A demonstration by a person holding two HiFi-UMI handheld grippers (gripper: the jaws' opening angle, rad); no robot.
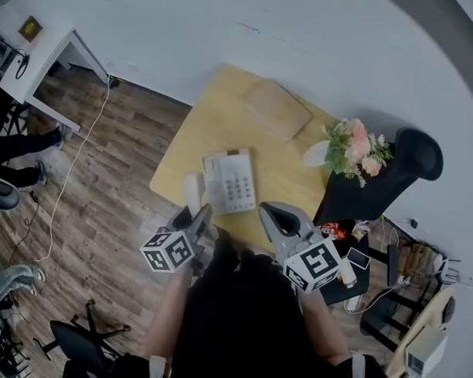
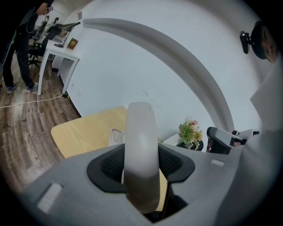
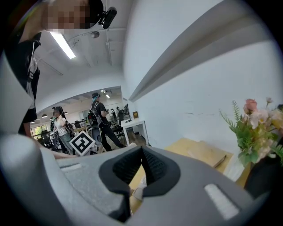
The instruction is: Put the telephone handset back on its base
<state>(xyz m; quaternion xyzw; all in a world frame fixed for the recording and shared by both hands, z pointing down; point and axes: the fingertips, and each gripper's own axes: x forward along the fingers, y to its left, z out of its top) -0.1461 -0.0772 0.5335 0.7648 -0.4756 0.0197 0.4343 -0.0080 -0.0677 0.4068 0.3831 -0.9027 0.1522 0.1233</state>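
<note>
pinching the telephone handset [image 2: 140,150] with its long axis pointing forward, the left gripper [image 1: 200,217] has the base [image 1: 230,182] just ahead to its right, while the right gripper [image 1: 276,217], pressed together and empty, waits beside it.

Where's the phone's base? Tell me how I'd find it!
Look for the light wooden table standing against the white wall. Near the table's front edge, in the middle, lies the telephone base. It is the only flat white box with rows of buttons; the plain wooden board and pink flowers sit farther back.
</note>
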